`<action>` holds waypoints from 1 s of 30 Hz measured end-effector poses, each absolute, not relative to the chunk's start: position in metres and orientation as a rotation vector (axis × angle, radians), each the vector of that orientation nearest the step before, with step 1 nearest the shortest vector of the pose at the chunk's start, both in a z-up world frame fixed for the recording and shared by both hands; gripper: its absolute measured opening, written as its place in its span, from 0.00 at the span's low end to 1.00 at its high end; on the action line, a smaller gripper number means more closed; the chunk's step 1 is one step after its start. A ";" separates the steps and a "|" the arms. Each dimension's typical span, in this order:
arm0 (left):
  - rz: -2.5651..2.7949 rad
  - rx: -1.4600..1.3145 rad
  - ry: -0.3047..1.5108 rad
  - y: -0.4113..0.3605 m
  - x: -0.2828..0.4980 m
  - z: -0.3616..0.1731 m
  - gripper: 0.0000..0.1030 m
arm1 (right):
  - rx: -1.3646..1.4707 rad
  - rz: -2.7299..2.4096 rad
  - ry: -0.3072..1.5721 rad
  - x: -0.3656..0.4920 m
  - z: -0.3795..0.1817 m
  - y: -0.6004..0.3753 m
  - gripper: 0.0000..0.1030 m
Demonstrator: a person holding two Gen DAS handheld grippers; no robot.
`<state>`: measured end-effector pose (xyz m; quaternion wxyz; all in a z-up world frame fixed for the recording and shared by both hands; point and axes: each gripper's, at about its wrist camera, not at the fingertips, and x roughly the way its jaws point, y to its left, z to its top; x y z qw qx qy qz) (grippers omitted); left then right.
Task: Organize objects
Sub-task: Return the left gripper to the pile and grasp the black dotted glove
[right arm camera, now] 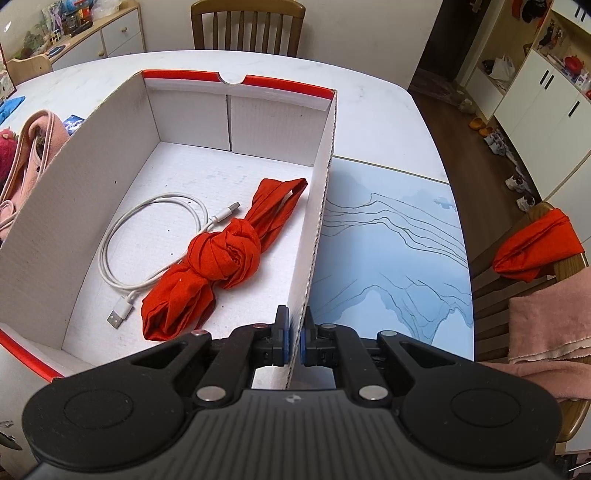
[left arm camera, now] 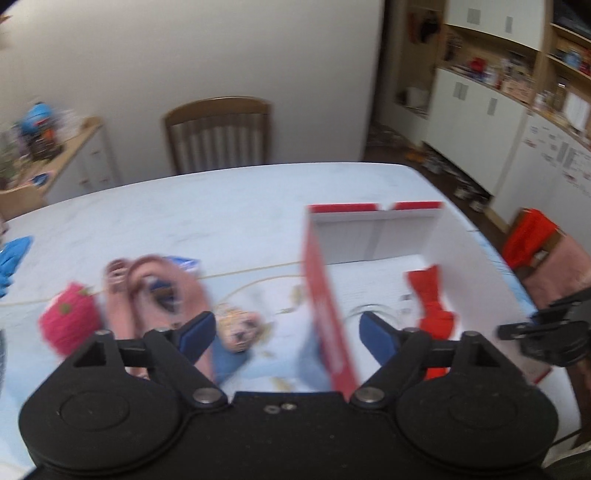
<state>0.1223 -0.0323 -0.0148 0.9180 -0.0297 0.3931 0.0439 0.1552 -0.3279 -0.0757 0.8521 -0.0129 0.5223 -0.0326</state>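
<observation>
A white cardboard box (right arm camera: 92, 184) with red outer sides stands on the table. Inside it lie a knotted red cloth (right arm camera: 221, 254) and a coiled white USB cable (right arm camera: 147, 236). My right gripper (right arm camera: 295, 328) is shut on the box's right wall near the front corner. In the blurred left wrist view, my left gripper (left arm camera: 286, 321) stands open above the box's red left wall (left arm camera: 325, 295), with nothing between its pads. Left of the box on the table lie a pink bag (left arm camera: 147, 288), a magenta knitted thing (left arm camera: 70, 321) and a small patterned toy (left arm camera: 240, 328).
A blue printed mat (right arm camera: 388, 251) lies right of the box. A wooden chair (right arm camera: 247, 26) stands at the table's far side. Another chair at the right carries a red cloth (right arm camera: 535, 247) and a pink towel (right arm camera: 546, 332). A blue cloth (left arm camera: 13, 258) lies far left.
</observation>
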 end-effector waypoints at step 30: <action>0.516 -0.326 1.058 0.105 0.118 -0.114 0.93 | -0.017 -0.086 1.106 0.156 -0.076 -0.326 0.05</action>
